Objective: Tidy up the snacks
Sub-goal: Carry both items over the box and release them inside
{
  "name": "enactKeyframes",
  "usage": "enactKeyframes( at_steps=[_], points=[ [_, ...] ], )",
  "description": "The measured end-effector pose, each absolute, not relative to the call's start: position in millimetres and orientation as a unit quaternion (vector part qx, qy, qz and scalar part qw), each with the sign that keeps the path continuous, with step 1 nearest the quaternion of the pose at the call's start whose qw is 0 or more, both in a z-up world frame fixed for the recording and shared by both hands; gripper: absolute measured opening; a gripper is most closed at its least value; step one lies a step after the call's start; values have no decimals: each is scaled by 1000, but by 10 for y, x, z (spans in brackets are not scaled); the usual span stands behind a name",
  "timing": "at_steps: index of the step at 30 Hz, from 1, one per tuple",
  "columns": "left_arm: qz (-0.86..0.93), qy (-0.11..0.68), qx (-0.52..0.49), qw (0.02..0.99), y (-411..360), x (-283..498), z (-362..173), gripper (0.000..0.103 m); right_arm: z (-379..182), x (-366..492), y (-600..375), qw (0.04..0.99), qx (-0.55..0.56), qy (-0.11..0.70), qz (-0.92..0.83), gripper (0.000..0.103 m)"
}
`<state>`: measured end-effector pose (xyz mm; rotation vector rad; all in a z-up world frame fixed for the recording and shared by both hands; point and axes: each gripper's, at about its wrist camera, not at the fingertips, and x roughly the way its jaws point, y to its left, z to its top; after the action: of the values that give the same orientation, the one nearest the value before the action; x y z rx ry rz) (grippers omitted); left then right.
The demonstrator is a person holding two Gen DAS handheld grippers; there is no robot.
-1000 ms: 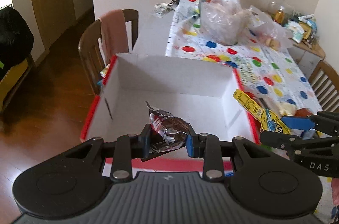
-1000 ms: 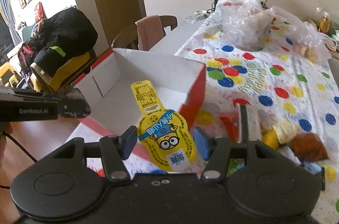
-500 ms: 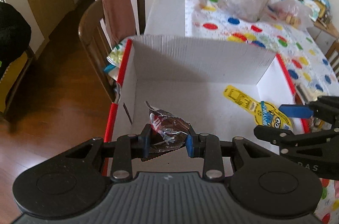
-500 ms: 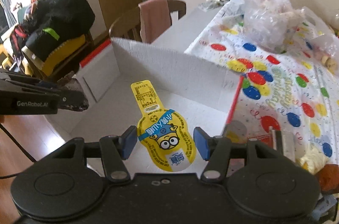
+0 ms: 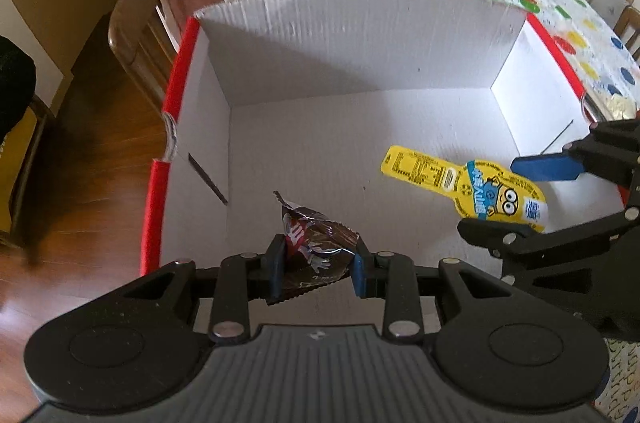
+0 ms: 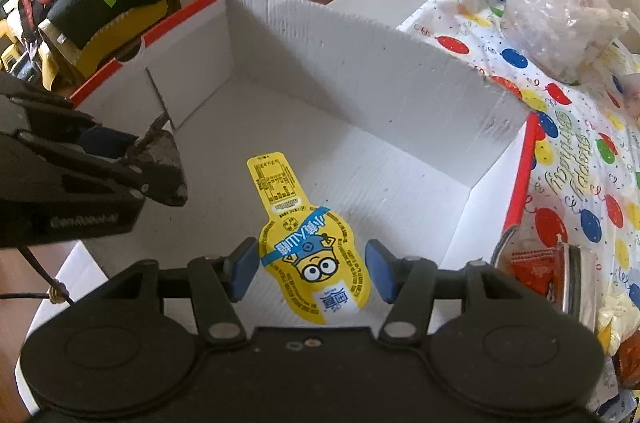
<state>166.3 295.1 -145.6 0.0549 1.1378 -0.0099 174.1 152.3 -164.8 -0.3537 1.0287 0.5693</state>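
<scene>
- Over the table's edge sits the white box [image 5: 360,127], open-topped with red-edged walls; its corrugated card looks stiff yet light, so I judge a nudge could slide it, and a wall rim would be the place to hold it.
- Above the box floor hangs the yellow pouch [image 6: 316,263], flat and glossy, probably slippery; the right gripper [image 6: 311,271] has its blue pads [image 6: 240,269] clamped on the wide lower body, a safer hold than the floppy narrow neck.
- Lower left, the brown wrapper [image 5: 314,255] is crinkly, soft and light; the left gripper [image 5: 318,273] is closed on its crumpled middle, over the box floor.
</scene>
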Motion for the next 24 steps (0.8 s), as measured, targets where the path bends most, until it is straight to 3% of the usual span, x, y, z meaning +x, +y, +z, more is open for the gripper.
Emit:
enactKeyframes(
  at_steps=[12,16,21,24],
  points=[
    [-10,543,18,840,2971,1662,-1502,32,-1672,1789,1525,814,-164,491,263,58],
    [-9,531,13,847,2986,1618,-1430,48,-1632,1773,1514,818,-160,486,263,59],
    [-13,513,7,858,3001,1544,-1284,51,-1526,1725,1458,825,-149,477,264,63],
    [-12,498,4,867,2994,1483,-1189,59,-1435,1690,1403,831,-138,470,263,64]
  ],
)
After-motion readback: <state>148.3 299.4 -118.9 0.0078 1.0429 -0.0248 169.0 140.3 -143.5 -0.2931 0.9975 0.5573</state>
